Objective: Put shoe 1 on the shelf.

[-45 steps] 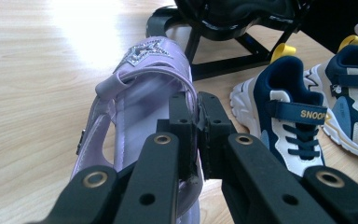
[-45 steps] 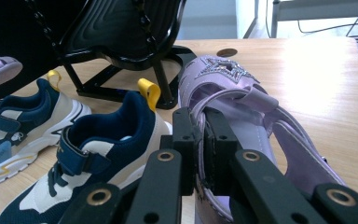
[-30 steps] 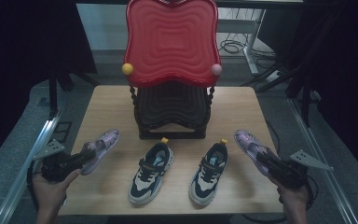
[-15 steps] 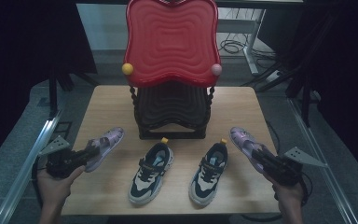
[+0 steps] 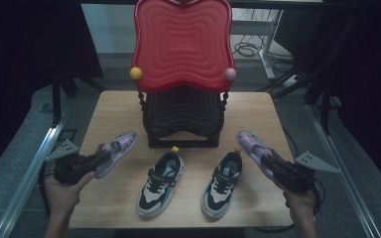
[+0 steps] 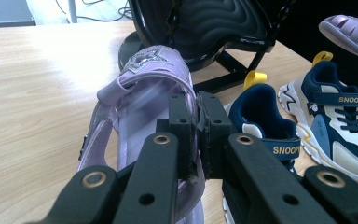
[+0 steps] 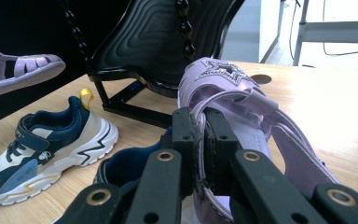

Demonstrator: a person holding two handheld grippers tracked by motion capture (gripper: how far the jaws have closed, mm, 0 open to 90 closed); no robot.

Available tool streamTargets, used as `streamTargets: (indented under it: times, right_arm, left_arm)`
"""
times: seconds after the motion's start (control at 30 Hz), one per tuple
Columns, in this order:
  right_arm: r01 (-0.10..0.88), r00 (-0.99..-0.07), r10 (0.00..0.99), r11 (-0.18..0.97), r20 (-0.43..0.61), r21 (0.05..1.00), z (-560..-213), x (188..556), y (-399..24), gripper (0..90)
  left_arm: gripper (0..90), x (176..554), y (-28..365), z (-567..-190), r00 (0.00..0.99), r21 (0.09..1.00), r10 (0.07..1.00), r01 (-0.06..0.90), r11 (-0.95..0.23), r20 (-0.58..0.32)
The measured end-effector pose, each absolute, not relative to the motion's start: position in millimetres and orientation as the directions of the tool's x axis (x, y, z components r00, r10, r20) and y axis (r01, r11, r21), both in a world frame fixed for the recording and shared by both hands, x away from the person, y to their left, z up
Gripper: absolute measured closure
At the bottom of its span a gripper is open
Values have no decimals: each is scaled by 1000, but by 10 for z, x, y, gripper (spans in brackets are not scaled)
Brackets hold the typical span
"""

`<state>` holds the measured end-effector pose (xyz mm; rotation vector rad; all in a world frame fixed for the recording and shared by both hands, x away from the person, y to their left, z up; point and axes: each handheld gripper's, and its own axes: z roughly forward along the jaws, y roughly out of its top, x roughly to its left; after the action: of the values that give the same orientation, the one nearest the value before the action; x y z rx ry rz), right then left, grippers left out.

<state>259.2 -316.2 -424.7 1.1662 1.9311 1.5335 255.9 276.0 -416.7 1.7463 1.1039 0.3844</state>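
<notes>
Two lilac sandals are held above the wooden table [image 5: 114,109]. My left gripper [image 5: 100,156] is shut on the side wall of the left sandal [image 5: 115,151]; its pads [image 6: 182,135] pinch that strap, and the sandal [image 6: 140,93] points away. My right gripper [image 5: 267,160] is shut on the right sandal [image 5: 250,144], its pads [image 7: 186,140] clamped on the sandal's [image 7: 235,88] inner edge. Between them two navy-and-white sneakers stand on the table, the left one [image 5: 160,182] and the right one [image 5: 222,183], both with yellow heel loops.
A two-tier rack stands at the table's middle back, its red wavy top shelf [image 5: 181,42] tilted up and a black lower shelf [image 5: 182,111] beneath. Yellow [image 5: 136,73] and pink [image 5: 230,74] knobs cap its posts. Table edges lie close to both hands.
The right gripper has carried its sandal a little left and up, toward the rack. The left gripper and its sandal have hardly moved.
</notes>
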Motion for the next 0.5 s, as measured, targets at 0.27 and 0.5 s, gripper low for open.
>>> streamTargets:
  times: [0.27, 0.5]
  right_arm:
    - [345, -590, 790, 58, 168, 937, -4218, 2643, -3054, 847]
    - [338, -609, 776, 68, 164, 939, -4192, 2678, -2949, 848]
  left_arm:
    - [855, 2610, 2686, -4127, 546, 868, 808, 488, -93, -220]
    - [854, 2667, 2599, -4104, 561, 873, 799, 478, -100, -216]
